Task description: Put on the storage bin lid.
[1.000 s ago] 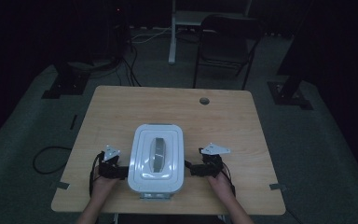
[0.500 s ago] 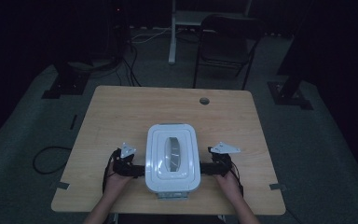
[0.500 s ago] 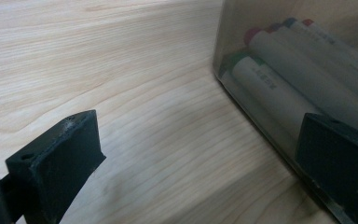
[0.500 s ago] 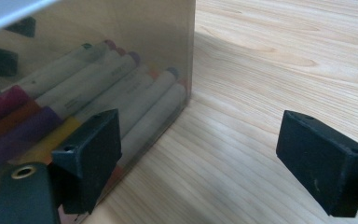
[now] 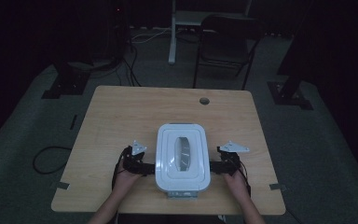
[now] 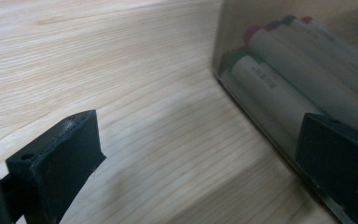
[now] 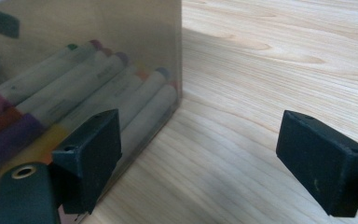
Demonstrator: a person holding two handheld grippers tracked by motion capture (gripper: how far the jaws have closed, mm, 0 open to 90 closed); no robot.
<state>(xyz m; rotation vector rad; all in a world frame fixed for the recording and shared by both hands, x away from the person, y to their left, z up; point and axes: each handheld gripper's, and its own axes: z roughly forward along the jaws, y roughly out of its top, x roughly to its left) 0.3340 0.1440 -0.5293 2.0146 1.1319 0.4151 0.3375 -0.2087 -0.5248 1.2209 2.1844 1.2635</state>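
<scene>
tabletop (image 5: 121, 116) carries one thing: a clear storage box (image 5: 182, 158) with a white lid, sitting lower centre of the high view, near the person's edge. left gripper (image 5: 140, 164) is hard against its left side, right gripper (image 5: 220, 167) against its right side, both low in the frame with a hand behind each.

jaws on both are apart, clamped on nothing. in each gripper view one jaw sits against or just beside the box wall and the other stands out over bare wood.

step looks like a two-sided push or squeeze to shift the box. to do it well: keep both grippers level and opposite each other so the box doesn't yaw, press low on the walls rather than at the lid, and keep pressure even, since a smooth plastic wall will likely slip off a jaw edge.

view differences: the high view gives the lid, box outline and the symmetry of both grippers, but nothing of the contents. left gripper view shows markers (image 6: 289, 88) lying inside through the wall at upper right; right gripper view shows them (image 7: 70, 102) at left, caps in several colours. exact contact of jaw to wall: cannot tell from above.
</scene>
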